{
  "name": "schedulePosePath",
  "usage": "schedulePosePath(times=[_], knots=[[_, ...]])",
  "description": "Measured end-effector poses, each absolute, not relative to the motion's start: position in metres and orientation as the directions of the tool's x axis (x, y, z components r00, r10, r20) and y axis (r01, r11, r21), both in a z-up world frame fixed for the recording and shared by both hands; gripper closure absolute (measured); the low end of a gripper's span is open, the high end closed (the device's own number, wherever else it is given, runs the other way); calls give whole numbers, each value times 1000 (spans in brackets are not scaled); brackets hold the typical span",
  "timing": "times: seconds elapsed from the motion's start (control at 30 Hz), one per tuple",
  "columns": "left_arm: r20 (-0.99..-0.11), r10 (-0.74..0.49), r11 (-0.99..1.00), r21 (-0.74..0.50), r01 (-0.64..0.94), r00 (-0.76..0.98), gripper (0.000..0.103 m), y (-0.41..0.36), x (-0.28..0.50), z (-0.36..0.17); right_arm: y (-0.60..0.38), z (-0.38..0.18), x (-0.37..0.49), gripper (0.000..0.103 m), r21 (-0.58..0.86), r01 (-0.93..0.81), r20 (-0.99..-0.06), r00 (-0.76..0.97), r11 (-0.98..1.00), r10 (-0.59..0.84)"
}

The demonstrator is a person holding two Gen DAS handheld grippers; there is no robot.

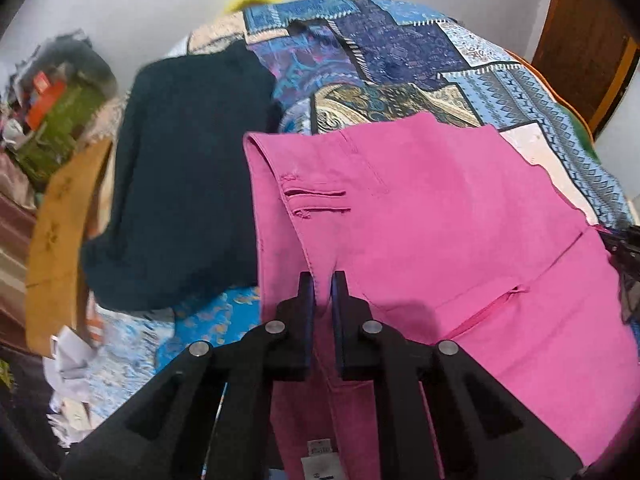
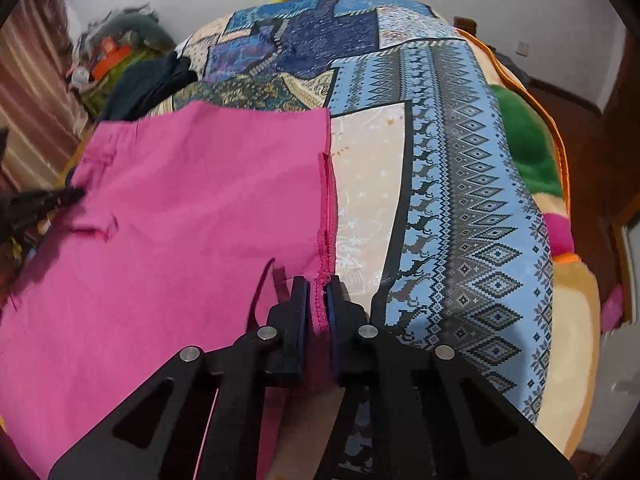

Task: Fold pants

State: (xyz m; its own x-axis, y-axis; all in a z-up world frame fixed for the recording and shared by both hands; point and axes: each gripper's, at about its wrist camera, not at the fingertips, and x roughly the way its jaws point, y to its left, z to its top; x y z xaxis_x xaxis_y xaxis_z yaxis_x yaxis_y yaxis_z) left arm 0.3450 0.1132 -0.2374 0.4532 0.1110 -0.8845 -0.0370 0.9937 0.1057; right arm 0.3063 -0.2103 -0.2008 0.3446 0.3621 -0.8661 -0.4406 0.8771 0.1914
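Pink pants [image 1: 440,220] lie spread on a bed, waistband toward the far side and a slit pocket facing up. My left gripper [image 1: 323,277] points down at them, its jaws shut on a raised seam fold of the pink cloth near the crotch. In the right wrist view the pants [image 2: 180,220] fill the left half. There my right gripper [image 2: 318,282] is shut on their stitched right edge. The tip of the other gripper shows at the right rim [image 1: 624,248] of the left view and at the left rim [image 2: 48,200] of the right view, both on the pink cloth.
A blue patchwork bedcover [image 2: 460,200] lies under the pants. A dark teal garment [image 1: 180,180] lies to their left, beside a mustard cloth [image 1: 60,240] and crumpled paper [image 1: 72,360]. Clutter [image 1: 52,112] is piled by the wall. A green and orange blanket [image 2: 528,148] hangs off the bed's right side.
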Motion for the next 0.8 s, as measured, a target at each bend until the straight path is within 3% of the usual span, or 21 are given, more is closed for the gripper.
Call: schedulePosePath(times=[0.33,0.53,0.67,0.8], knots=[[-916,76,997,62,-49,395,91,124,343,-249,-197,-206,303,96,88,-485,-893,348,870,285],[-903,43,998,22,-54,427,89,139,329,-224,-204,-188,309,90,128,-472,-901,311,872,301],[-880,82,996,61,-61,467,72,146,327,-205,-211,-165,312,84,152,-460,-888,326,875,325],[-856,94,995,70,-66,509,68,153,335,-186,-212,-136,315,72,159,-462,-848,389,872,361]])
